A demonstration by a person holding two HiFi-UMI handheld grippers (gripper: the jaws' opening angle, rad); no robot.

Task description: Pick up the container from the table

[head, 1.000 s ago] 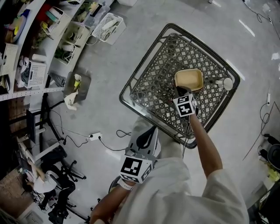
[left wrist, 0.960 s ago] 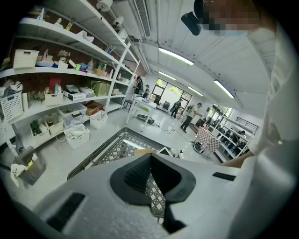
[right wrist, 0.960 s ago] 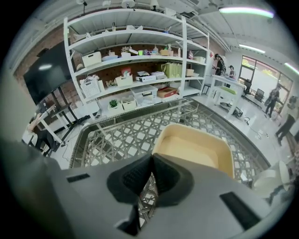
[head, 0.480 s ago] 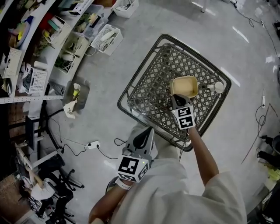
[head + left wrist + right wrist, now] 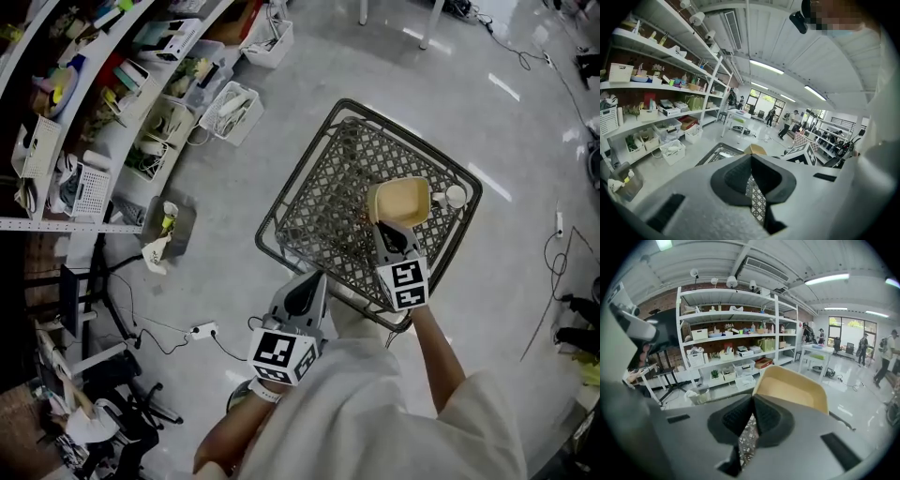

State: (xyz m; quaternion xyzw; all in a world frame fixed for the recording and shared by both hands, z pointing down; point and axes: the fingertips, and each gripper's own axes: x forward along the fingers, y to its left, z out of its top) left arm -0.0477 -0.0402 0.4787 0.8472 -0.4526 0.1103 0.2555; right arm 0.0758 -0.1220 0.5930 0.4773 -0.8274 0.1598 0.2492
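Container (image 5: 401,199) sits toward the far right of the mesh bench (image 5: 319,202), dead ahead of the right hand-held gripper (image 5: 384,229), which looks pinched on its near rim; the left hand-held gripper (image 5: 314,286), pressed together empty, hangs off the bench's near edge, farther away.

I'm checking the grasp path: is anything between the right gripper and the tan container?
Nothing visible. The right gripper has its jaws closed on the near rim of the tan container. A white cup stands beside it on the mesh table, clear of the path.
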